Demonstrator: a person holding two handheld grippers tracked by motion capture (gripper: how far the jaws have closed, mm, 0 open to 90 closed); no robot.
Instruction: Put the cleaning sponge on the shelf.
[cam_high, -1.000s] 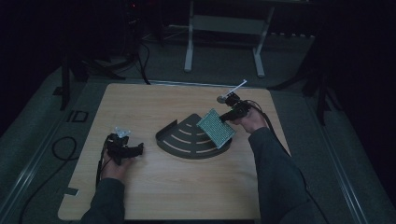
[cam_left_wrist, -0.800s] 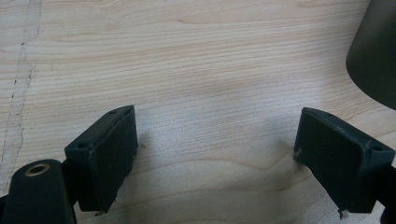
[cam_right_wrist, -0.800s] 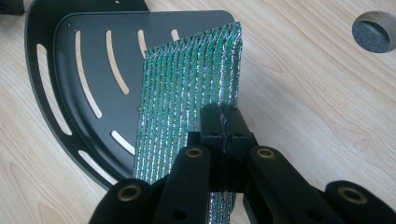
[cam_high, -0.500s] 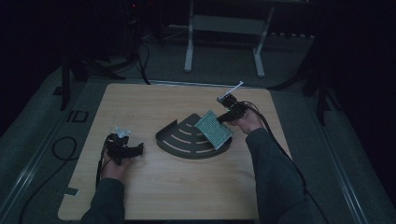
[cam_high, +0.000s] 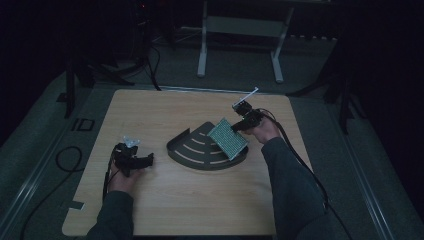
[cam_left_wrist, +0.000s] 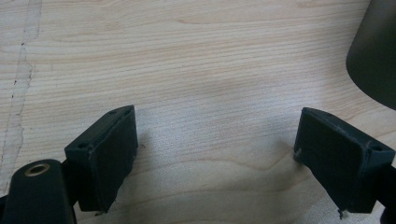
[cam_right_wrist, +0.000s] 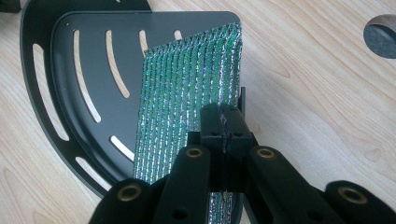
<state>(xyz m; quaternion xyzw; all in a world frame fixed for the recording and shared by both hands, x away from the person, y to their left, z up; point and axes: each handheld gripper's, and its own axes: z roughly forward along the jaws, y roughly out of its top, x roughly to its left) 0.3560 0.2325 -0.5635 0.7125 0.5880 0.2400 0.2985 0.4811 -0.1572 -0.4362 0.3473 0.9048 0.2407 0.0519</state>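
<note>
Right gripper (cam_right_wrist: 223, 135) clamped on green pad (cam_right_wrist: 187, 107) over tray (cam_right_wrist: 60, 88); left gripper (cam_left_wrist: 215, 154) spread, idle. Lower flat, release gently.

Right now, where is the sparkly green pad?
In the high view the green pad is right of the table's middle, tilted over the black slotted tray, pinched at its edge by the right gripper.
</note>
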